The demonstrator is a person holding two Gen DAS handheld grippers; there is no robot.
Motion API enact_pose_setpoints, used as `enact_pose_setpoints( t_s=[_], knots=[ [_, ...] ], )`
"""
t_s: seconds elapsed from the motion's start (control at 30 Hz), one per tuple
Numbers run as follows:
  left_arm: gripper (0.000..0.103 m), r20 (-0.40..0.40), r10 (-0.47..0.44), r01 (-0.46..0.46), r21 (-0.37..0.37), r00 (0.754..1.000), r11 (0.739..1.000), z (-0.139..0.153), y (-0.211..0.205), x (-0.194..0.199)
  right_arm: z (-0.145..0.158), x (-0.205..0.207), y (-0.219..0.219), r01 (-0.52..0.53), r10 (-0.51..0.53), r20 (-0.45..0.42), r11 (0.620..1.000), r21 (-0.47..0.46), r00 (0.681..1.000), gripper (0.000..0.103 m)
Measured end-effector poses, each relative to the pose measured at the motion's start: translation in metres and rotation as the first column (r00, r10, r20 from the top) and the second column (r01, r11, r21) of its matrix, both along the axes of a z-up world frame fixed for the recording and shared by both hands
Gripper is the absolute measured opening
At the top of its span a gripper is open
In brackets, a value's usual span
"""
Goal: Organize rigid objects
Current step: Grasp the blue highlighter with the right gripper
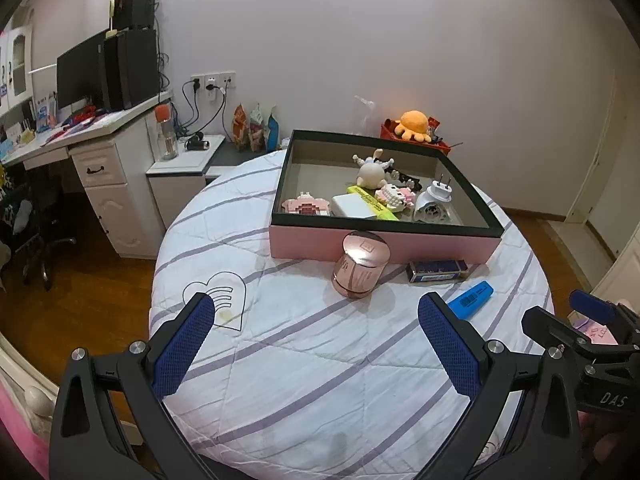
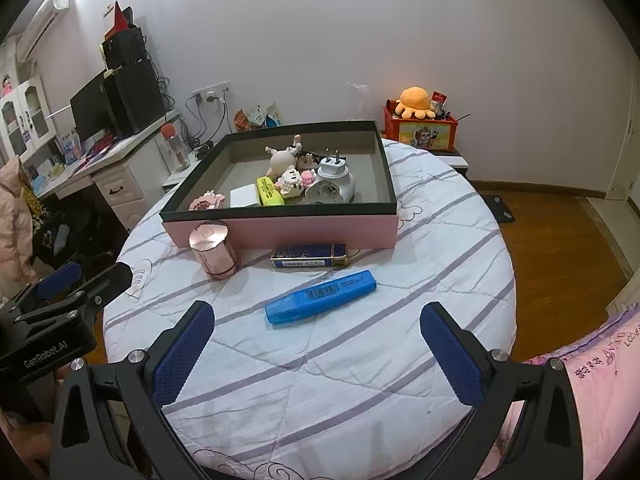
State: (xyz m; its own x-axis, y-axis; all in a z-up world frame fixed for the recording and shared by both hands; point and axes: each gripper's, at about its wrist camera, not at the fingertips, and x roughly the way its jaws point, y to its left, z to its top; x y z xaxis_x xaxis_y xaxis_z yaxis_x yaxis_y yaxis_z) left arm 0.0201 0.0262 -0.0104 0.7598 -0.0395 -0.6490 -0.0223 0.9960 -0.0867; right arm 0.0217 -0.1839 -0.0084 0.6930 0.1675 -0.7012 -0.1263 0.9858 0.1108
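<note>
two glossy items: cylindrical rose-gold jar [image 1: 361, 264]; flat blue highlighter [image 2: 321, 297]

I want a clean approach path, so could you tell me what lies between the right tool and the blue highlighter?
Only bare striped quilt: in the right wrist view nothing sits between the open right tool and the blue highlighter.

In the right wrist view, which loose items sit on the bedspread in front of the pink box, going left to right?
Rose-gold canister → dark blue flat box → blue highlighter, which lies nearer the camera and extends furthest right.
</note>
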Motion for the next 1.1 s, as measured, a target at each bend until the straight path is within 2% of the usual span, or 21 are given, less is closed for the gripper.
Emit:
enact_pose_setpoints(
  t_s=[0.27, 0.5, 0.67, 0.87, 1.1],
  knots=[
    [0.103, -0.01, 0.01, -0.01, -0.008, 1.0, 1.0, -0.005, 0.005, -0.001, -0.013, 0.006, 0.0, 0.015, -0.016, -0.034, 1.0, -0.007, 0.999, 0.103],
    [0.103, -0.031, 0.023, -0.024, -0.025, 0.999, 0.999, -0.014, 0.013, 0.002, -0.041, 0.027, 0.008, 0.052, -0.056, -0.111, 0.998, -0.034, 0.992, 0.103],
    [0.103, -0.049, 0.03, -0.032, -0.032, 0.998, 0.999, -0.022, 0.019, 0.004, -0.062, 0.045, 0.011, 0.12, -0.123, -0.159, 0.992, -0.028, 0.98, 0.103],
    [0.103, -0.066, 0.037, -0.04, -0.044, 0.997, 0.998, -0.03, 0.025, 0.008, -0.073, 0.06, 0.019, 0.17, -0.172, -0.179, 0.985, -0.029, 0.969, 0.103],
    [0.103, -0.08, 0.031, -0.035, -0.045, 0.996, 0.998, -0.036, 0.025, 0.011, -0.091, 0.075, 0.036, 0.174, -0.199, -0.176, 0.974, -0.143, 0.964, 0.102]
  ],
)
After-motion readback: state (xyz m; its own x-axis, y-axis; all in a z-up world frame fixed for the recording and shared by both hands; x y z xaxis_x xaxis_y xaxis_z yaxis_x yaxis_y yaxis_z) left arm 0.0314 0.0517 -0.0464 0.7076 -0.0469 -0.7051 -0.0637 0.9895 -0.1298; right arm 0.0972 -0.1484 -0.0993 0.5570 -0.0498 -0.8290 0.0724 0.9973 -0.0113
